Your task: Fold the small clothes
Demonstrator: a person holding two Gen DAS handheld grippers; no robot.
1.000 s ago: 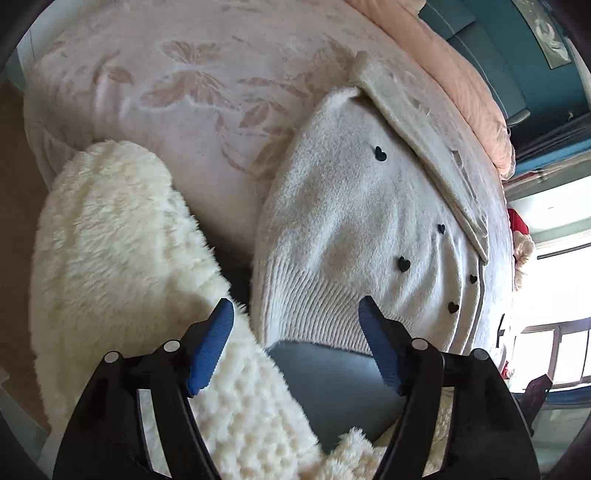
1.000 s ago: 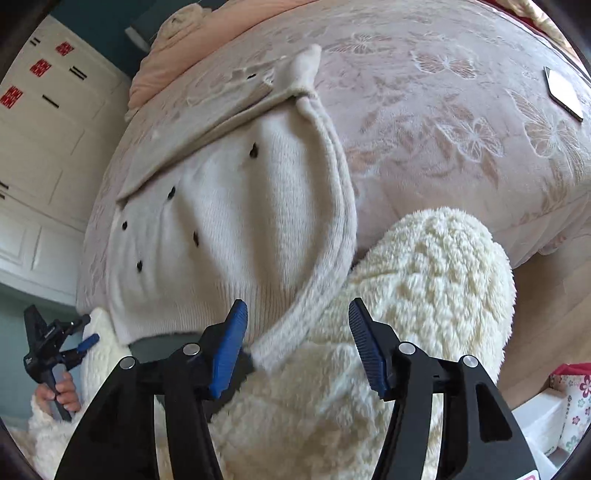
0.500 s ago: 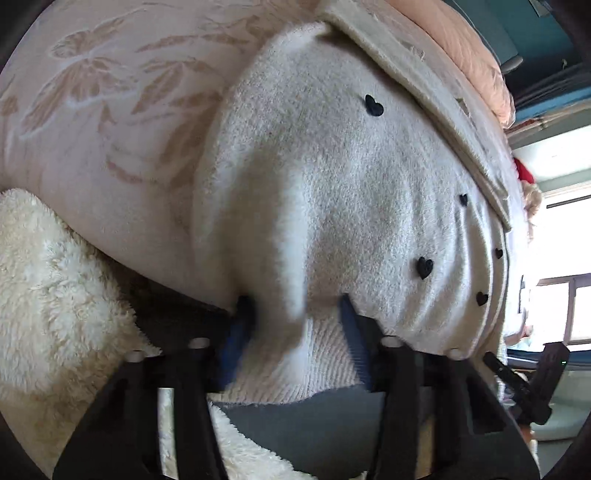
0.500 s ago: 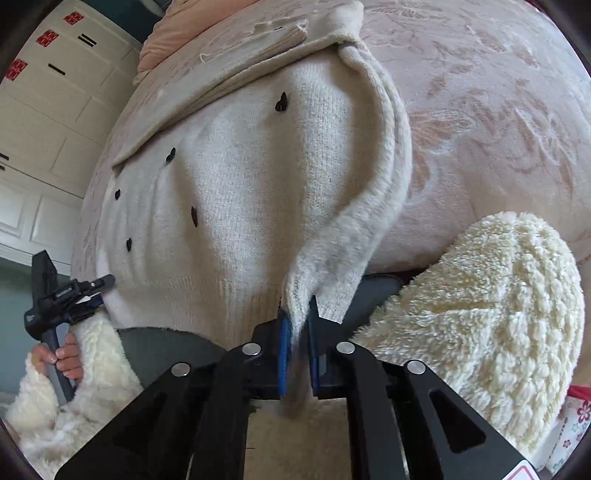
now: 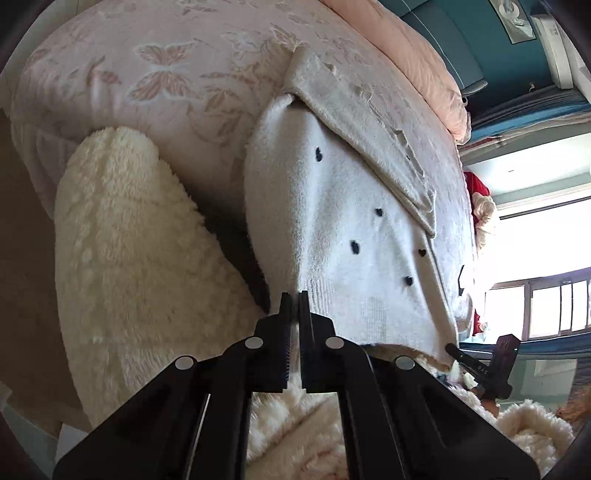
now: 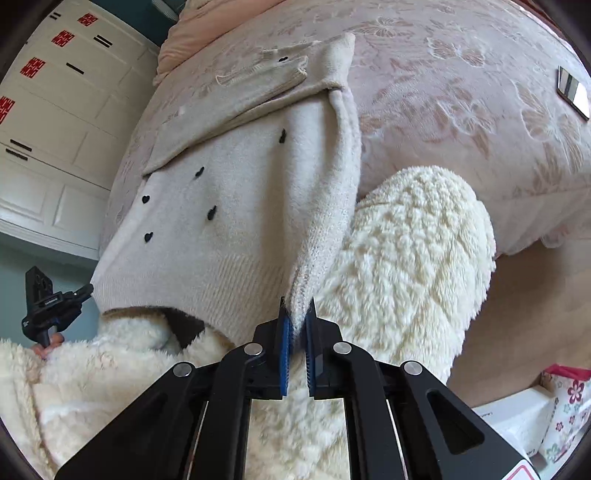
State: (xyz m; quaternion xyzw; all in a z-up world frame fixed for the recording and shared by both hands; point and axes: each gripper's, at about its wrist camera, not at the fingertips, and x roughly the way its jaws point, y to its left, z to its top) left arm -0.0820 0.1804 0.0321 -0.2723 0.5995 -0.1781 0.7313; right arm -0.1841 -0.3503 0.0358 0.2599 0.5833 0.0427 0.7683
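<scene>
Cardigan (image 5: 343, 236), cream knit with small dark heart buttons, lies at centre frame on a pink butterfly-print bedspread (image 5: 177, 74), its ribbed hem lifted off the bed edge. Left gripper (image 5: 293, 299) is clamped on the hem's corner; right gripper (image 6: 297, 306) is pinched on the opposite corner. Fluffy cream sleeves (image 6: 413, 258) crowd the lower frame beside the garment. A phone (image 6: 574, 92) lies at upper right in the right wrist view, white cupboards (image 6: 55, 110) at upper left.

Teal walls (image 5: 476, 33), white wardrobe (image 6: 55, 122), bright window (image 5: 546, 266)

Cream sweater (image 5: 351, 236), black heart buttons (image 6: 147, 236)
</scene>
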